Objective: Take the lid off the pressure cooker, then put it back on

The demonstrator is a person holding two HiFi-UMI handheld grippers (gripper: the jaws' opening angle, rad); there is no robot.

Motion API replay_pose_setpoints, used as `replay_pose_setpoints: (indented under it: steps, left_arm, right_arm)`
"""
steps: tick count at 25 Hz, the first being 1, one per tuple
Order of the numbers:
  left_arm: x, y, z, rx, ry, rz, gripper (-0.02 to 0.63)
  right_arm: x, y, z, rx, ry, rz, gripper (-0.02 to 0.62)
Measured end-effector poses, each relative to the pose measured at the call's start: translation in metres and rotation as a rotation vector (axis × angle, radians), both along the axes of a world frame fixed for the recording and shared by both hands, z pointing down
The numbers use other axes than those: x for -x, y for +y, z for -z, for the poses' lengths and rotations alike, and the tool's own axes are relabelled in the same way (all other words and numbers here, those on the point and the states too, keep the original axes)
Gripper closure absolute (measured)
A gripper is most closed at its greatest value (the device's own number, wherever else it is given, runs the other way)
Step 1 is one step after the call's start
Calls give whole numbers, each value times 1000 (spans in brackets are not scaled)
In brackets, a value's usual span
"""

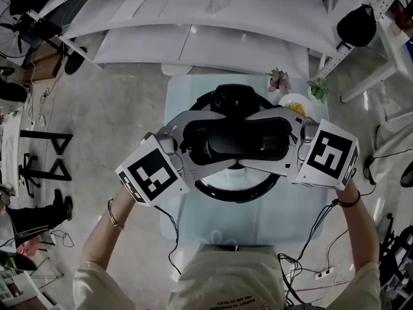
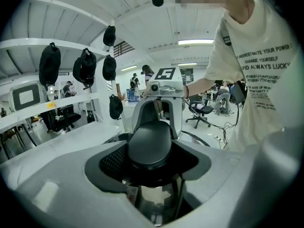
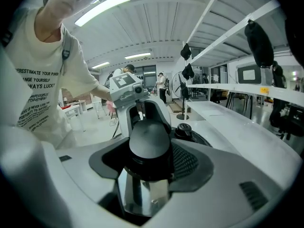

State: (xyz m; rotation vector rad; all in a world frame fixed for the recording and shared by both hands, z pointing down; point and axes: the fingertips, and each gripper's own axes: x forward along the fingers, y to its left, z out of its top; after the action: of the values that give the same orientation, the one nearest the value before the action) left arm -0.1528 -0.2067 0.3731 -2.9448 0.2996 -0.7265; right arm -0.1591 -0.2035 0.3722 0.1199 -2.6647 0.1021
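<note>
Black plastic lid handle: a long bar lying across the lid of the pressure cooker, which stands near the middle of the pale desk. The lid sits on the pot and looks level.

Left hand-held gripper: jaws spread wide, one on either side of the near end of the handle. The ribbed pads lie against its flanks and appear to bear on it, though dark pad and dark handle merge, so real pressure is not certain.

Right hand-held gripper: the same hold on the opposite end, facing the left one.

Valve knob: on the lid, just beyond the right gripper's outer jaw.

Step in hand (judged): securing a two-sided hold on the handle; lid not yet off.

Next move (judged):
- Both grips must be firm.
- A turn about the lid's centre, if it locks by twisting.
- A straight, level lift with both ends rising together.
- The valve knob stays clear of the jaw.

Hidden or unclear:
- The pot's body and any side handles lie under the grippers and the marker cubes.
- No lock mark or latch can be read, so locked or loose cannot be told.
- The underside of the handle is in shadow.
</note>
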Motion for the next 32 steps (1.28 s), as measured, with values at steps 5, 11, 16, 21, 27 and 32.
replay_pose_setpoints:
  steps: [5,11,16,21,27,32]
  left_arm:
    - [-1,1,-1,-5,0,15,313]
    - [0,1,-1,15,-15,17,314]
    - [1,1,4,27,-20,11,314]
    - [0,4,12,11,-17,12,314]
    - [-3,8,24,-8,-18,7,314]
    - [-10,11,35,-18,-13,4,314]
  right_arm:
    - [-1,1,-2,-1,1,-4,325]
    - [0,1,-1,-13,10,11,325]
    - [1,1,5,-14,6,5,327]
    - [0,5,13,-34,-4,6,327]
    - [-3,8,25,-50,-15,0,327]
    - [-10,12,36,-56,-17,-16,327]
